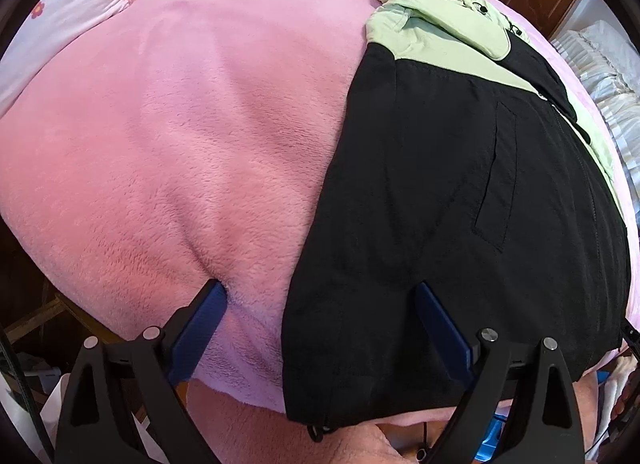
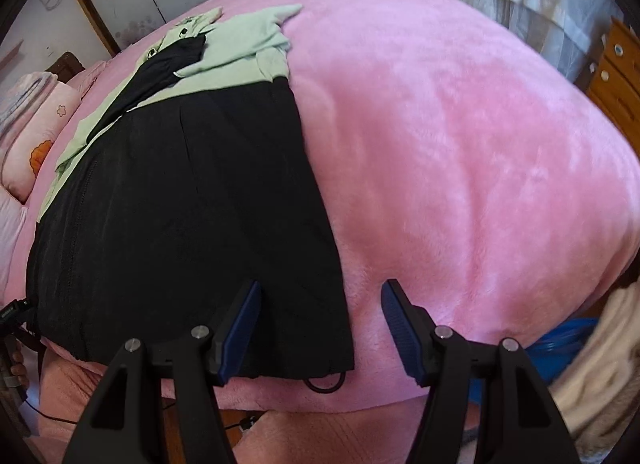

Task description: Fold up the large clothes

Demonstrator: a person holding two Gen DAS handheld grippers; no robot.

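Below, both grippers, left gripper [image 1: 320,288] and right gripper [image 2: 320,288], gape unclenched over a jacket's [image 1: 440,203] hem corners on a pink blanket [image 1: 180,143].

A bed covered by a fluffy pink blanket [image 1: 168,135] fills both views. A black and pale green jacket [image 1: 440,191] lies spread flat on the blanket, its hem near the bed's front edge. Pink pillows [image 2: 36,131] with an orange flower print rest at one end.
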